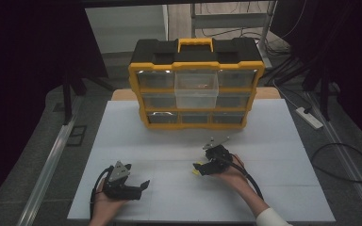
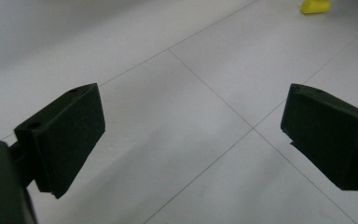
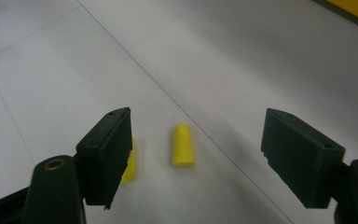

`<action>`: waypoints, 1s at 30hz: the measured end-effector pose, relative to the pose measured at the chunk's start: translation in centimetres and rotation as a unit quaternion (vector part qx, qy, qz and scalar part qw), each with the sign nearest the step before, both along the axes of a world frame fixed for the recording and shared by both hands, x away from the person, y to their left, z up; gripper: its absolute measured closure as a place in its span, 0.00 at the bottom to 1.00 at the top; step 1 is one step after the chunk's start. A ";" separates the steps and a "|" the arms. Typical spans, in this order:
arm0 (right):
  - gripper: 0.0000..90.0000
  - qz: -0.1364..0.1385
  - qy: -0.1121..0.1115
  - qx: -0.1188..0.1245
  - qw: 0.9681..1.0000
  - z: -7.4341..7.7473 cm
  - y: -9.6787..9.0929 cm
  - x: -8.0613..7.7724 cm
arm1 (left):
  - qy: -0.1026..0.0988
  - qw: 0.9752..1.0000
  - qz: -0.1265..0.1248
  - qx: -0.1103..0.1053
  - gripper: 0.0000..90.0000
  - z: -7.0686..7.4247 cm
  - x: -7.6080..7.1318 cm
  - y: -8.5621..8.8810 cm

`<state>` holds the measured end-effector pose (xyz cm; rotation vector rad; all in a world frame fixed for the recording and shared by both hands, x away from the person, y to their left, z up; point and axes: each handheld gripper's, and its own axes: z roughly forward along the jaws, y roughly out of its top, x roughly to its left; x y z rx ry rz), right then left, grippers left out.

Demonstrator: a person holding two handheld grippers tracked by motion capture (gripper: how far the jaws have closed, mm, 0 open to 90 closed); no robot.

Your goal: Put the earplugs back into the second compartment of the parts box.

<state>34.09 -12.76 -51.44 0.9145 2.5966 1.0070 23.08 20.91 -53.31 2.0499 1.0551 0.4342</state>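
Observation:
Two small yellow foam plugs lie on the white table top [image 1: 122, 132]. One yellow plug [image 3: 183, 145] lies between the jaws of my right gripper [image 3: 198, 128], which stands open just above it without touching. The second plug [image 3: 129, 164] is partly hidden behind one jaw. From above, the plugs [image 1: 196, 173] show as a yellow spot at the tip of the right gripper [image 1: 201, 168], right of the table's middle. My left gripper [image 1: 139, 186] rests near the front left, open [image 2: 191, 107] with nothing between its jaws; a yellow plug [image 2: 315, 6] lies far off.
A black and yellow drawer organiser [image 1: 196, 66] stands at the table's back, its clear top-middle drawer [image 1: 196, 89] pulled out. A power strip [image 1: 309, 117] and a looped cable [image 1: 344, 162] lie on the floor to the right. Dark curtains hang on both sides.

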 end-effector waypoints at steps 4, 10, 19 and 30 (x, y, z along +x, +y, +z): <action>0.34 -0.002 0.003 -0.007 1.000 -0.2 0.1 0.2 | 0.000 1.000 0.000 0.000 0.07 0.0 0.0 0.0; 0.45 0.004 0.008 -0.012 1.000 -0.5 0.1 0.5 | 0.000 1.000 -0.001 0.001 0.07 0.0 0.0 -0.1; 0.72 0.014 0.001 -0.038 0.999 -0.7 0.5 0.2 | 0.001 1.000 -0.002 0.001 0.07 0.0 0.0 0.0; 0.89 0.024 0.003 -0.025 0.999 -0.1 0.2 0.0 | 0.001 1.000 -0.003 0.001 0.07 0.0 0.0 0.0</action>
